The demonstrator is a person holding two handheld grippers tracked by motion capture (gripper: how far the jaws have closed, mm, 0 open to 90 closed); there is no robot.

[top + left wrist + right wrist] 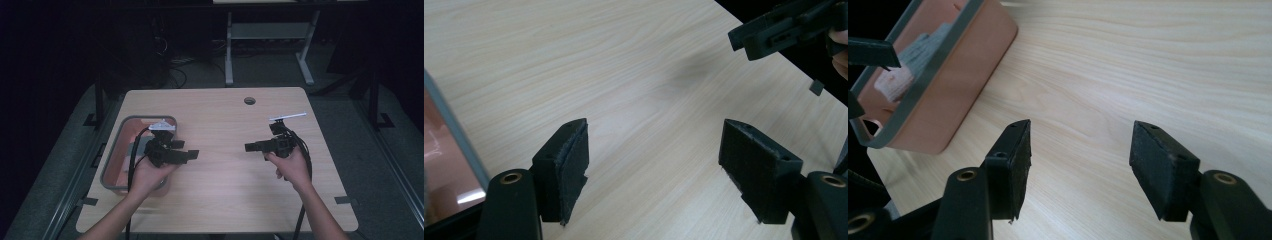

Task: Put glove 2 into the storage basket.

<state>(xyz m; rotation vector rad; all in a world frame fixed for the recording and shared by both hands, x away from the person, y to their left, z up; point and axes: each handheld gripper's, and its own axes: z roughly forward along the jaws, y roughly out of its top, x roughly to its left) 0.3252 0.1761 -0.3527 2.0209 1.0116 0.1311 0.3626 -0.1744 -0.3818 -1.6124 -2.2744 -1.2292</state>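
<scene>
A person holds two black grippers over a light wooden table [225, 200]. My left gripper [191, 154] hovers beside a salmon-coloured bin with a grey rim [123, 121] at the table's left and points toward the middle. In the left gripper view its jaws [654, 137] stand wide apart over bare wood, with nothing between them. My right gripper [250, 147] is right of centre and points left toward the other one. Its jaws [1080, 135] are also open and empty. Inside the bin [973, 75] lie a grey folded cloth [923, 47] and a white item [893, 82].
A round cable hole [249, 100] sits near the table's far edge. Behind the table stands a white desk frame [270, 30] on a dark floor. The right gripper [784, 27] shows at the top right of the left gripper view.
</scene>
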